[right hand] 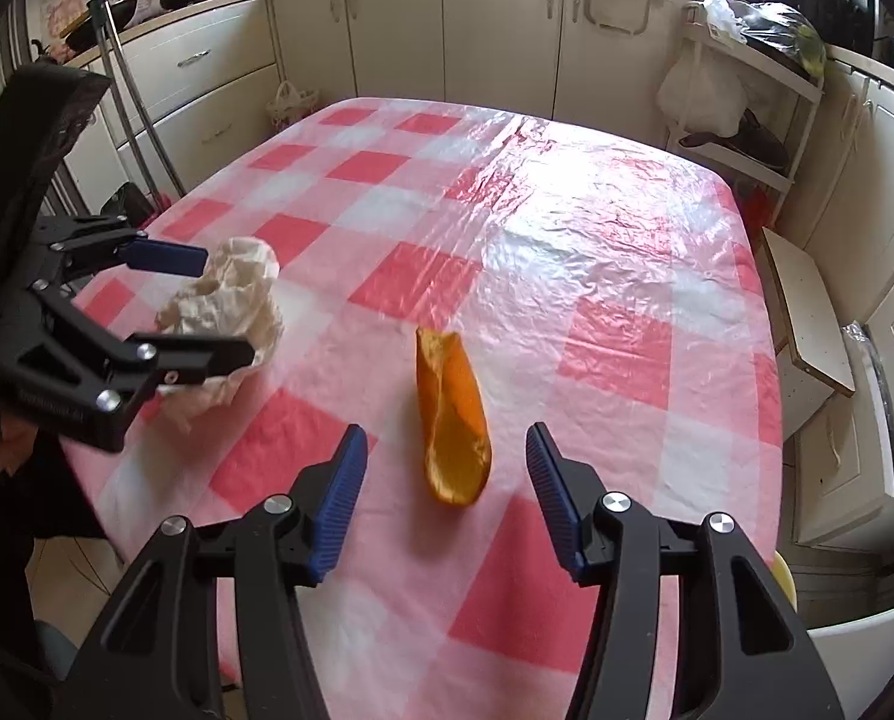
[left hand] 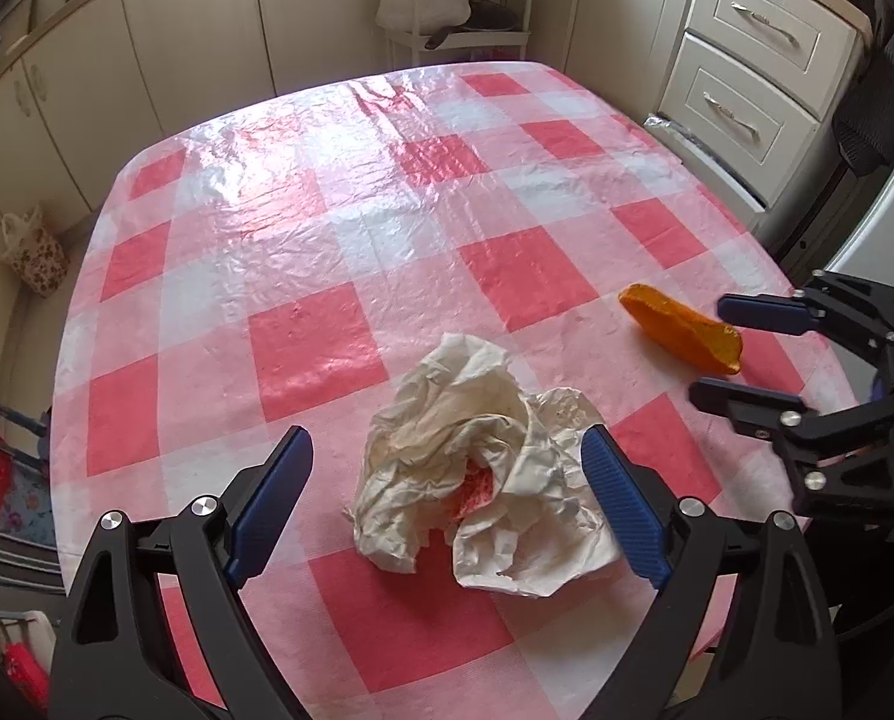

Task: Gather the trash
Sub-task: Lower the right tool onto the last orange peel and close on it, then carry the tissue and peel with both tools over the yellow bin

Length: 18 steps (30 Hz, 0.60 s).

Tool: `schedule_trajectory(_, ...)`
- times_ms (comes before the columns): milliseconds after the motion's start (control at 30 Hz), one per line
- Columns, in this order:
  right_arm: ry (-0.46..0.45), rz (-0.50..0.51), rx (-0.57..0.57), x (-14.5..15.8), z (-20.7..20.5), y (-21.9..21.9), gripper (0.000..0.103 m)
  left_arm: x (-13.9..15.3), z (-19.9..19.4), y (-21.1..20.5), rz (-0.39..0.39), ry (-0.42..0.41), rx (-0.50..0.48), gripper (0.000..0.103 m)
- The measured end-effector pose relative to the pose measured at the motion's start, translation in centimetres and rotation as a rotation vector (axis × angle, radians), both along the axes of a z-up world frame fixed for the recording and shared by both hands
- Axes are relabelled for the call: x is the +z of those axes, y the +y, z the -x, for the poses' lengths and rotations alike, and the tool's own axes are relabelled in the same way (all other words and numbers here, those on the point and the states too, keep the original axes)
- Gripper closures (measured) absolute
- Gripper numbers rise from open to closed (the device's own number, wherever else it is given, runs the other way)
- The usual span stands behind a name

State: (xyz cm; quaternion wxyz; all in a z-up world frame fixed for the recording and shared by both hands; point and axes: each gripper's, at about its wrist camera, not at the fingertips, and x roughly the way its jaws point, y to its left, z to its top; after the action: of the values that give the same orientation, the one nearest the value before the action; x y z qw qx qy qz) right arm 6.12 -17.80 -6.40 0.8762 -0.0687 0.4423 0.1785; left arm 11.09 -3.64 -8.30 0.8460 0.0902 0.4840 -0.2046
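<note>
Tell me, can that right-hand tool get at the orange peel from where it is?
Probably yes. The right tool is open, and the orange peel lies between its fingers on the checked tablecloth, with nothing in between. The crumpled paper sits off beside the left tool.

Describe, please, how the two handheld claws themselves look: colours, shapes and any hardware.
Both the left claw and the right claw share one design: matte black angular plastic linkages with triangular cut-outs, round silver pivot screws, and two long fingers faced with ribbed dark-blue pads. No cables or sleeves show clearly.
</note>
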Motion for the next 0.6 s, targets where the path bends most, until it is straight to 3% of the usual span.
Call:
schedule_trajectory(200, -0.002, -0.001, -0.001, -0.38, -0.59, 0.38, 0.05, -0.1, -0.15, -0.41, -0.005, -0.005, -0.01, 0.015)
schedule_trajectory(333, -0.002, 0.002, 0.006, -0.5, -0.72, 0.39, 0.066, -0.16, -0.3, -0.54, 0.009, -0.002, -0.016, 0.017)
schedule_trajectory(367, -0.001, 0.003, 0.009, -0.51, -0.71, 0.39, 0.078, -0.12, -0.27, -0.54, 0.023, -0.003, -0.021, 0.02)
schedule_trajectory(433, -0.004, 0.006, 0.017, -0.44, -0.6, 0.43, 0.082, -0.09, -0.23, -0.6, 0.049, 0.003, -0.032, 0.044)
schedule_trajectory(600, 0.0, 0.012, 0.036, -0.42, -0.17, 0.54, 0.082, 0.1, -0.28, -0.36, 0.072, 0.011, -0.026, 0.047)
